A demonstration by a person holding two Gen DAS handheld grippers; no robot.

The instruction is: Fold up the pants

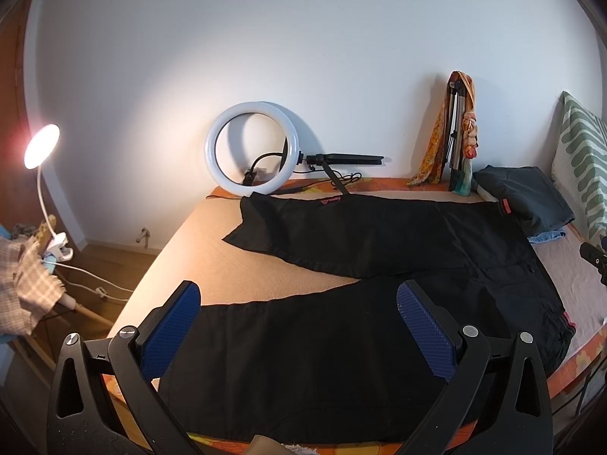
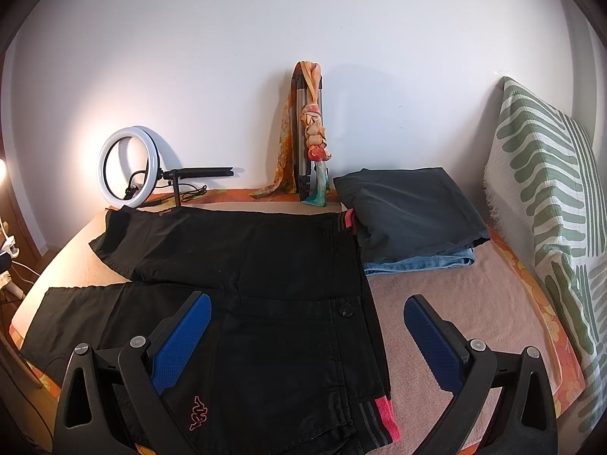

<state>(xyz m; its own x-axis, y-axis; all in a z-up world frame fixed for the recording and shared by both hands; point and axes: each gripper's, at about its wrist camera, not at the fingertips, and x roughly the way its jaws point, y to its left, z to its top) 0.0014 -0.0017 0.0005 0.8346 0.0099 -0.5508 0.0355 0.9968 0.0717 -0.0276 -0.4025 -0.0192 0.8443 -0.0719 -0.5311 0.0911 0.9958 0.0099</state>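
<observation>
Bed [image 2: 447,303] with pinkish cover, black pants [image 2: 246,261] spread flat, folded clothes stack [image 2: 413,212], ring light [image 2: 127,167] at wall

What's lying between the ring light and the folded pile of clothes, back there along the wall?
A folded tripod with an orange scarf knotted around it leans on the wall between the ring light and the folded pile, clearest in the right wrist view.

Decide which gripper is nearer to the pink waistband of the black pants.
Right. The right gripper hovers open over the waist end, with the pink waistband between its fingers. The left gripper hovers open above the near leg, the waistband far to its right.
</observation>
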